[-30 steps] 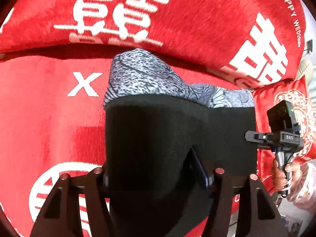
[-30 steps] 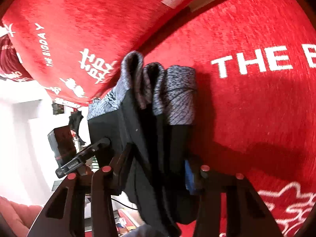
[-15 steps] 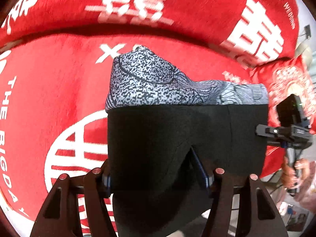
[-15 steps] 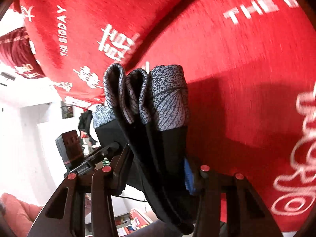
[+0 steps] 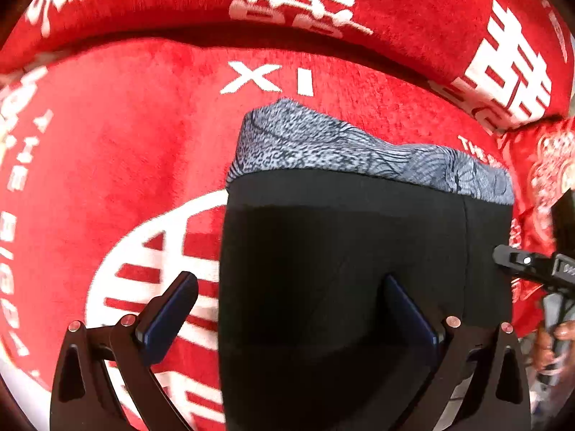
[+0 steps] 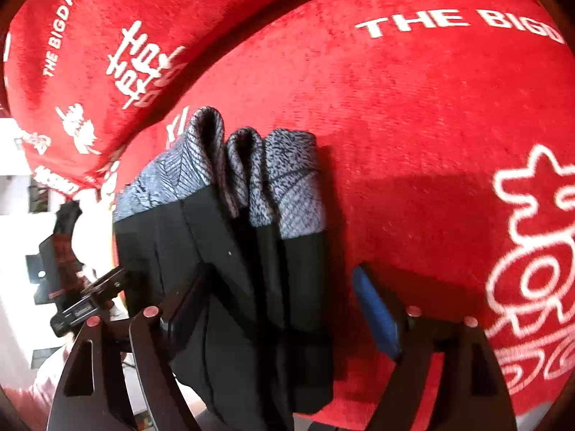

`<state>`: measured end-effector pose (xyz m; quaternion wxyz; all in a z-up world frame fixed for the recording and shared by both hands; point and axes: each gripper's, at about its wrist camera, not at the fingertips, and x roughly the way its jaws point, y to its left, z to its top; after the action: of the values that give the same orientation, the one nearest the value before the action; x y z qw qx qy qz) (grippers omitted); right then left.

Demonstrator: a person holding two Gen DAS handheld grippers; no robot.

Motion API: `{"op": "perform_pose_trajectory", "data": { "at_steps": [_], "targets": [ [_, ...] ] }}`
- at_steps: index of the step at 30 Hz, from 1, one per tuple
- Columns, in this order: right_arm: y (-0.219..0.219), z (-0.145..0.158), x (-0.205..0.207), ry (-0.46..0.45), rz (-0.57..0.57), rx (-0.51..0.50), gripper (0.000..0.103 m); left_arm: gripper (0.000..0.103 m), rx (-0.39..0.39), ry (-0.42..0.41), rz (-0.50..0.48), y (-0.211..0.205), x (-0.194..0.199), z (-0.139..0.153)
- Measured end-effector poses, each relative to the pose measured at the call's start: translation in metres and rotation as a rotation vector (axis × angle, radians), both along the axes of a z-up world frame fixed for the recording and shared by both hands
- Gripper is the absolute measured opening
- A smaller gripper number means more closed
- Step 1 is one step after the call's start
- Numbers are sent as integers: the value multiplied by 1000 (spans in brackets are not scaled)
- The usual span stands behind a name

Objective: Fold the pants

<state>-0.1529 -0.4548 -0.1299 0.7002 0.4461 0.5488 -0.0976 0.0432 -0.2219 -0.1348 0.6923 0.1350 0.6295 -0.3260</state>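
Note:
The folded pants (image 5: 359, 244) are black with a grey patterned band (image 5: 341, 147) at the far end. They rest on the red sofa seat (image 5: 107, 165). My left gripper (image 5: 291, 309) straddles their near end and its jaws are opening; the left pad (image 5: 169, 312) stands clear of the cloth. In the right wrist view the pants (image 6: 251, 251) show several stacked layers edge-on. My right gripper (image 6: 284, 305) is opening too, with its blue right pad (image 6: 373, 309) off the cloth.
A red backrest cushion (image 5: 287, 0) with white characters rises behind the seat (image 6: 431, 125). The other gripper (image 5: 539, 269), held in a hand (image 5: 553, 341), shows at the right edge. A white room lies past the sofa's left end (image 6: 18, 215).
Both grippers' jaws have spread apart and no longer pinch the pants. The bundle has come toward the front of the seat, and the grey band has flattened.

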Motion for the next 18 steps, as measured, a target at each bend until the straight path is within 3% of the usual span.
{"op": "perform_pose_trajectory", "data": {
  "at_steps": [6,10,13,18],
  "targets": [
    [16,20,-12,96,-26,-97,89,103,73,-71,-72,0,-24,26],
    [31,37,-30,140,-38,-163,103,103,47,-118,-67,9,-40,56],
    [43,59,-43,130,-67,-216,103,103,13,-166,-50,16,-48,84],
    [66,89,-45,117,-64,-239,103,103,-29,-145,-89,23,-54,121]
  ]
}}
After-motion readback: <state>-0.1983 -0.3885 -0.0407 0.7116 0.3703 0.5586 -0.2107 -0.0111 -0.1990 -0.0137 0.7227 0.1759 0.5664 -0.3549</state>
